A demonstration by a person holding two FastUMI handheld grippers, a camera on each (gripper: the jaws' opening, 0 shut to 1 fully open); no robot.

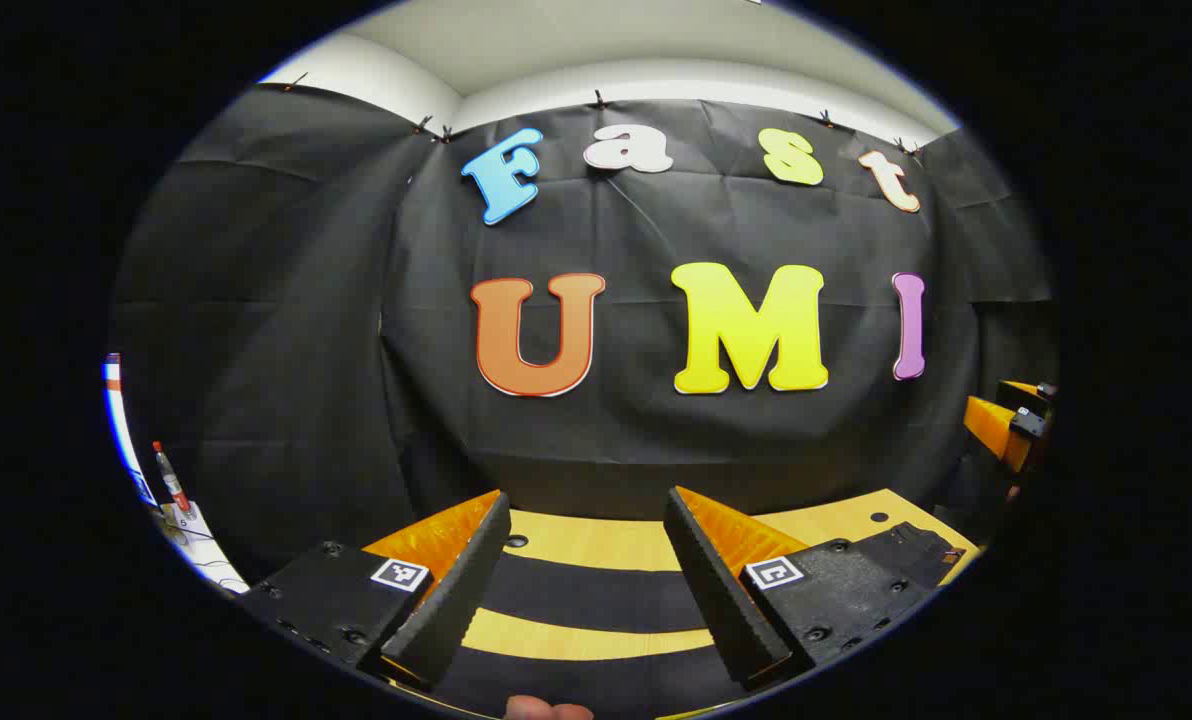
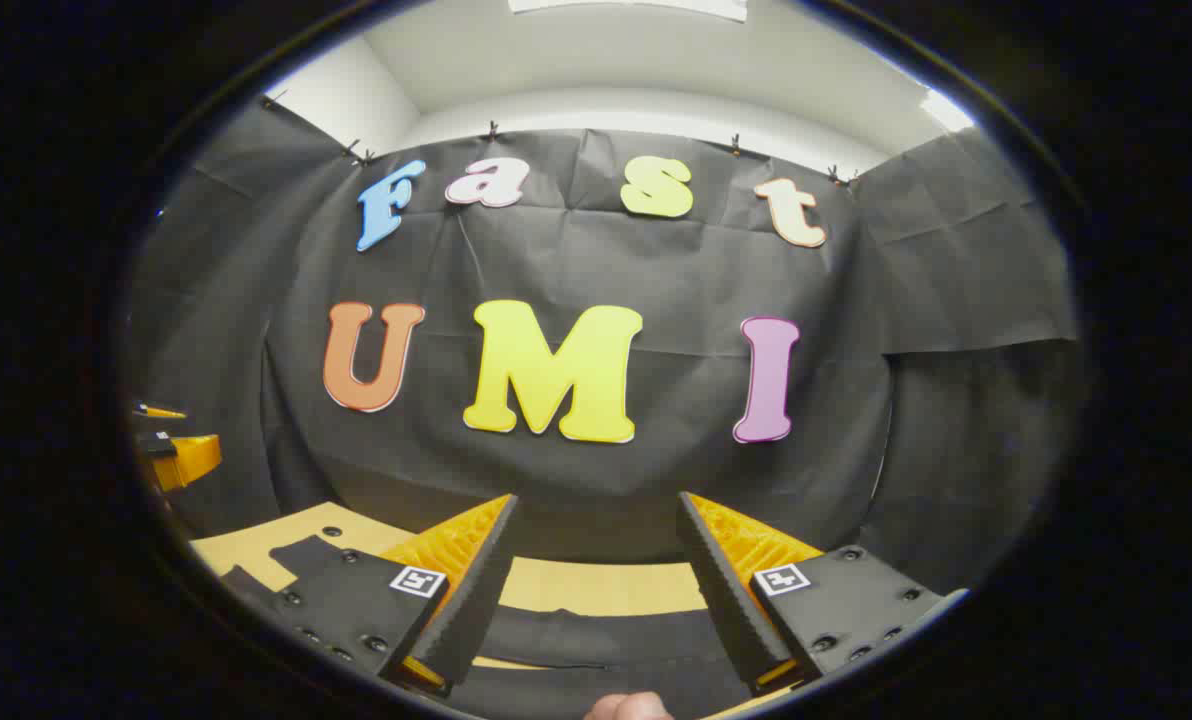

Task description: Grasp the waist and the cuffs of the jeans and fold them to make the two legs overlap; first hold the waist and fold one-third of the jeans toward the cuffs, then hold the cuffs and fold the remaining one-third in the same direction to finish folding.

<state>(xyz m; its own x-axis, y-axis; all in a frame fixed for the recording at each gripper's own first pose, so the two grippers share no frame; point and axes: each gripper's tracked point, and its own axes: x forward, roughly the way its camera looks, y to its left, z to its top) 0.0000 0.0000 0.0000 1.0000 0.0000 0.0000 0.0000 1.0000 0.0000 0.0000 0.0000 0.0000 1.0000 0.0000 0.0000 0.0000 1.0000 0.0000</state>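
Observation:
Dark jeans (image 1: 586,592) lie flat on the light wooden table (image 1: 596,542), showing as two dark bands across the left gripper view, with another part (image 1: 918,548) at the right. My left gripper (image 1: 586,497) hovers above them, open, nothing between its fingers. In the right gripper view the jeans (image 2: 596,637) spread below my right gripper (image 2: 597,497), which is also open and holds nothing. More of the dark cloth (image 2: 301,553) reaches to the left. Each gripper sees the other one off to the side, the right gripper (image 1: 1006,420) and the left gripper (image 2: 171,452).
The black cloth wall (image 1: 656,430) stands close behind the table's far edge. A red-capped pen (image 1: 168,478) rests on a white surface at the far left. A person's fingertip (image 1: 546,709) shows at the bottom edge, and another fingertip (image 2: 626,706) likewise.

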